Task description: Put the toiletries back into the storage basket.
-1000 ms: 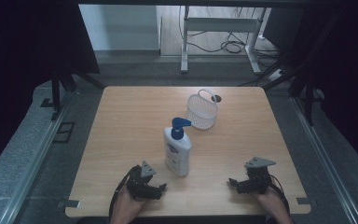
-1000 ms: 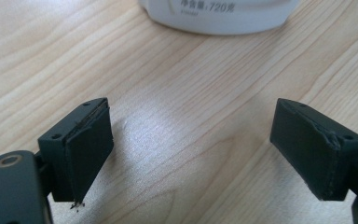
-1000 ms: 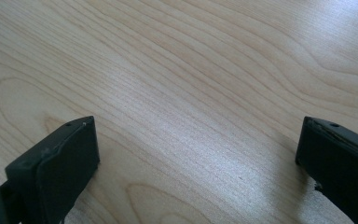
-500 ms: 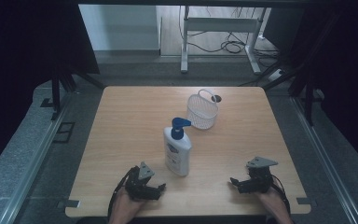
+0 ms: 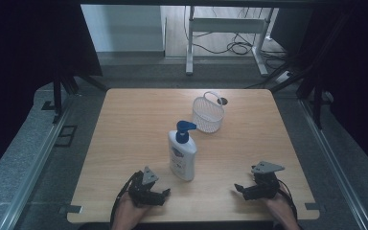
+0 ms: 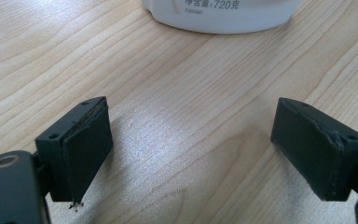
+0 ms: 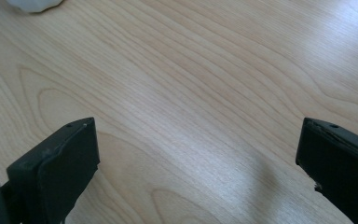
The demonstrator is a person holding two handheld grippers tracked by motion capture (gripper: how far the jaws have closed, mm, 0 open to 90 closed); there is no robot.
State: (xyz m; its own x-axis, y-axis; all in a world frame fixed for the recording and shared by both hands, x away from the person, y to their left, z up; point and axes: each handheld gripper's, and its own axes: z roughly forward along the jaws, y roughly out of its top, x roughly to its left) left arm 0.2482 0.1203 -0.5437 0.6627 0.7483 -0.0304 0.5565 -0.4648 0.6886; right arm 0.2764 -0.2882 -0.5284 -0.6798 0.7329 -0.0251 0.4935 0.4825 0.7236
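Light wood-grain bench [image 5: 139, 124], square top, pale laminate with visible grain in both gripper views. It sits on a grey carpeted floor [image 5: 33, 158]; metal rails run along the floor on either side. Dark curtains [image 5: 28, 43] flank the scene left and right. Behind the bench is a white wall panel, a strip of wooden floor, a grey metal frame [image 5: 225, 28] and loose black cables [image 5: 239, 48].

White pump bottle [image 5: 182, 152] with blue pump head stands upright near the bench middle, slightly toward the near edge. White mesh basket [image 5: 208, 114] with a loop handle stands just behind and right of it, apart from the bottle.

Left hand-held gripper [image 5: 164, 193] rests low at the near left edge, jaws spread wide, nothing between them; in its own view the bottle's base lies just ahead, not touching. Right hand-held gripper [image 5: 238, 188] sits at the near right edge, well apart from the bottle, jaws also wide apart over bare wood. A hand shows behind each at the bottom edge.
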